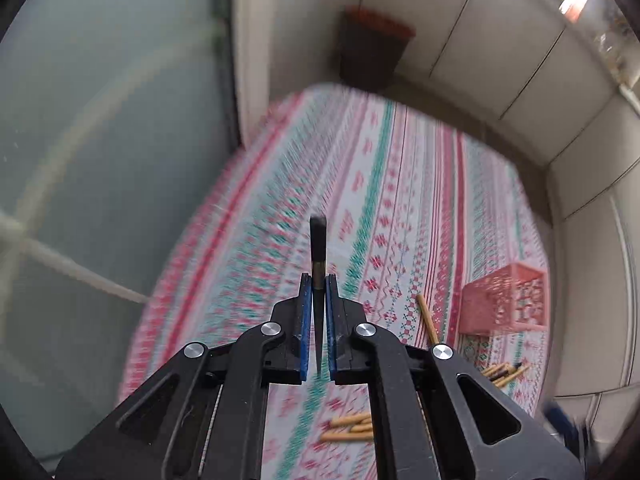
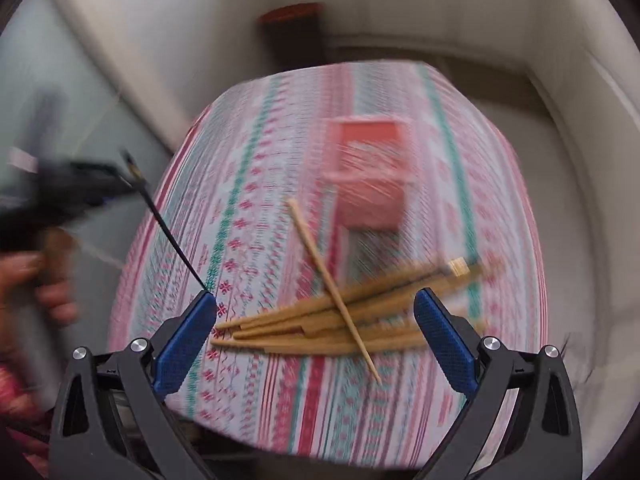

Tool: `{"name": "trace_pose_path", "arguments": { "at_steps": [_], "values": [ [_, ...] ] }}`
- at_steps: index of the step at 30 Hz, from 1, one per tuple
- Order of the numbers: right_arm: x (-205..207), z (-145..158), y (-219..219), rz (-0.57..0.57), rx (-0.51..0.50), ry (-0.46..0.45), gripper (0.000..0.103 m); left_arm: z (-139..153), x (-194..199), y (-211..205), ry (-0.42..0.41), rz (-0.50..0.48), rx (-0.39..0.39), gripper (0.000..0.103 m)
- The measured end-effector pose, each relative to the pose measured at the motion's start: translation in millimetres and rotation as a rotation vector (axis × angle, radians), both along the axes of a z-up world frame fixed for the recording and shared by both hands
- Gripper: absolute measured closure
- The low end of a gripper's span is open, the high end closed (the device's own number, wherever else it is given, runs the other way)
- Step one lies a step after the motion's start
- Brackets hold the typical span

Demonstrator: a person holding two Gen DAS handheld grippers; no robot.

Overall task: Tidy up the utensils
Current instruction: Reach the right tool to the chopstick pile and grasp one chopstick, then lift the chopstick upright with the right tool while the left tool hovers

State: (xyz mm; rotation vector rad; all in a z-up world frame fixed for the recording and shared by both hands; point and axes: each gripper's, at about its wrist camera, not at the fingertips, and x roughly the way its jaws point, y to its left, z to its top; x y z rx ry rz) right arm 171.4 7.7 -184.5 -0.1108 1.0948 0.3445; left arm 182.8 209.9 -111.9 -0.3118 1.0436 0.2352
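Chopsticks are the job here, spread on a patterned tablecloth (image 2: 280, 128) that covers the table. Toward its far side stands a pink slatted basket (image 2: 370, 176); blur hides whether anything is in it. Near the front edge lies a loose pile of wooden chopsticks (image 2: 320, 320), one crossing the rest. The right gripper (image 2: 316, 336) hangs over that pile with jaws spread wide and nothing between them. The left gripper (image 1: 319, 292) is clamped on a single black chopstick (image 1: 318, 248), lifted clear of the cloth. Judging by this, a carry is under way; next it must reach the basket and drop in.
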Motion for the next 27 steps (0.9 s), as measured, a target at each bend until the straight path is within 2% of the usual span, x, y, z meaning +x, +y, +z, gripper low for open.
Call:
{"name": "trace_pose_path", "arguments": {
  "at_steps": [2, 6, 12, 19, 21, 23, 27],
  "values": [
    [15, -10, 35, 0.102, -0.031, 0.022, 0.007, 23, -18, 13, -0.055, 0.005, 0.041, 0.097],
    [56, -37, 76, 0.228, 0.059, 0.201, 0.011, 40, -28, 34, -0.113, 0.015, 0.038, 0.097],
    [109, -71, 94, 0.276, -0.077, 0.288, 0.012, 44, -35, 50, -0.129, 0.020, 0.003, 0.097],
    [121, -80, 107, 0.334, -0.103, 0.297, 0.014, 43, -32, 45, -0.127, -0.013, -0.020, 0.096],
    [120, -85, 112, 0.352, -0.097, 0.299, 0.021, 44, -33, 46, -0.130, -0.011, -0.026, 0.096],
    [123, -93, 116, 0.344, -0.132, 0.296, 0.027, 42, -33, 46, -0.127, -0.012, -0.030, 0.096],
    [136, -117, 118, 0.316, -0.197, 0.292, 0.031, 42, -35, 45, -0.129, -0.020, -0.035, 0.096]
  ]
}}
